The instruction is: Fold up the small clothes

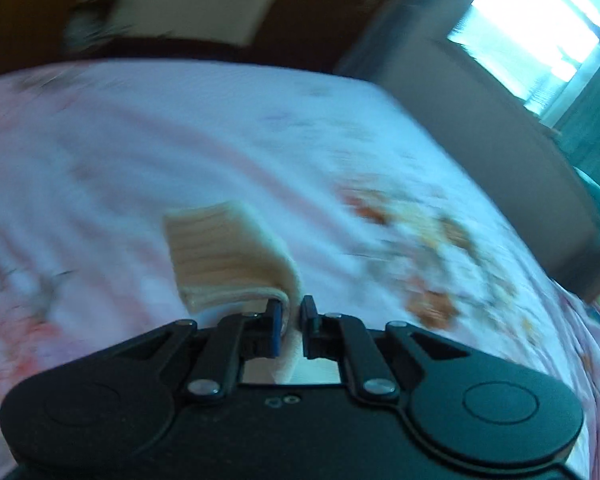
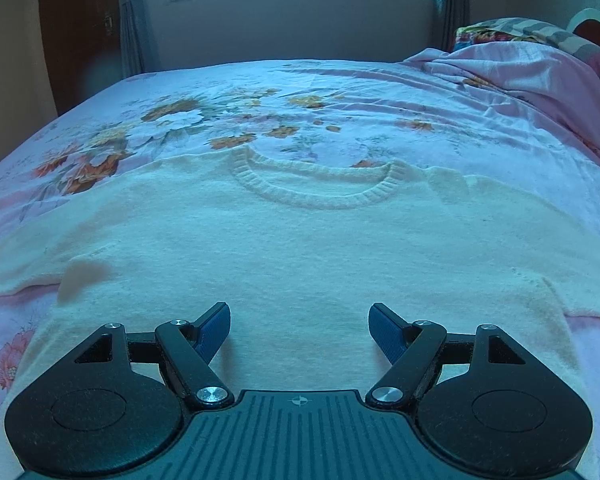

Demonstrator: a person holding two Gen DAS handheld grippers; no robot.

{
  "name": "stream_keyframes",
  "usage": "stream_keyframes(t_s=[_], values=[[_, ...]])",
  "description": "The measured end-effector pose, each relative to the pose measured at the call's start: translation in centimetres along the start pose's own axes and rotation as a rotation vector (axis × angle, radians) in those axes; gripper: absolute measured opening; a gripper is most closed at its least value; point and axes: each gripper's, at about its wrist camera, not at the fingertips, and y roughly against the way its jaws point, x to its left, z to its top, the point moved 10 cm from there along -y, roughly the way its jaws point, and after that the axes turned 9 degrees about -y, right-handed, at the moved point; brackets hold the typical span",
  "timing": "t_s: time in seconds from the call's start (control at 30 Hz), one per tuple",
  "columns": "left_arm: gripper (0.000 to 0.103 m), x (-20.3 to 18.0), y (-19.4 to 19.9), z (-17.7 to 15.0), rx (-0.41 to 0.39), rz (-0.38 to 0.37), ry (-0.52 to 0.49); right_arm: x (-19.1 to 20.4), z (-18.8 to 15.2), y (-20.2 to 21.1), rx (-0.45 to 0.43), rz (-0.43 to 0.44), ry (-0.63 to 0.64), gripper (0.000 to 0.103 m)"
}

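Sweater (image 2: 300, 248) spread flat on the floral bed sheet (image 2: 340, 120), neckline away from the camera.
Left wrist view, blurred: the left gripper (image 1: 291, 320) is pinched on the sweater's ribbed cuff (image 1: 224, 256). Right wrist view: the right gripper (image 2: 300, 332) hovers over the sweater's body, its 2 jaws wide apart.

Floral-sheeted bed (image 2: 340, 92), cream knit sweater (image 2: 300, 248) spread flat, pink blanket (image 2: 540, 76) bunched
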Motion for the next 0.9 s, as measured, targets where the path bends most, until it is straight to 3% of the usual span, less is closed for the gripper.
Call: stream_keyframes(t_s=[0.17,0.27,0.33,0.43,0.5,0.57,0.63,0.7,0.77,0.83,0.9], values=[[0.007,-14.9,1.8,-3.0,0.031,-0.305,-0.246,-2.1,0.1,0.5,0.006,-0.019,-0.021,0.076],[0.007,-22.7,2.3,-8.3,0.130,-0.472,-0.360,-4.0,0.3,1.5,-0.003,-0.038,-0.039,0.076],[0.007,-26.1,1.9,-12.9,0.213,-0.517,-0.443,-5.4,0.3,2.1,-0.003,-0.051,-0.051,0.076],[0.010,-27.4,0.3,-19.1,0.400,-0.508,-0.508,-7.6,-0.4,2.4,0.021,-0.073,-0.062,0.076],[0.015,-26.6,0.5,-21.0,0.458,-0.482,-0.534,-8.6,-0.8,2.6,0.032,-0.074,-0.074,0.076],[0.023,-26.4,2.1,-20.4,0.436,-0.493,-0.557,-9.2,-1.0,3.1,0.030,-0.069,-0.077,0.076],[0.027,-27.2,3.9,-18.7,0.377,-0.515,-0.578,-9.1,-0.9,3.4,0.030,-0.052,-0.082,0.076],[0.038,-27.4,5.1,-16.5,0.300,-0.507,-0.580,-8.4,-0.9,3.7,0.029,-0.022,-0.092,0.076],[0.057,-26.6,5.0,-14.4,0.227,-0.442,-0.583,-7.3,-0.7,4.1,0.024,0.007,-0.090,0.076],[0.056,-25.2,2.8,-12.7,0.203,-0.328,-0.575,-5.7,-0.6,4.5,0.015,0.030,-0.063,0.076],[0.052,-23.3,1.0,-13.1,0.241,-0.253,-0.541,-4.2,-0.5,4.6,0.008,0.049,-0.041,0.076]])
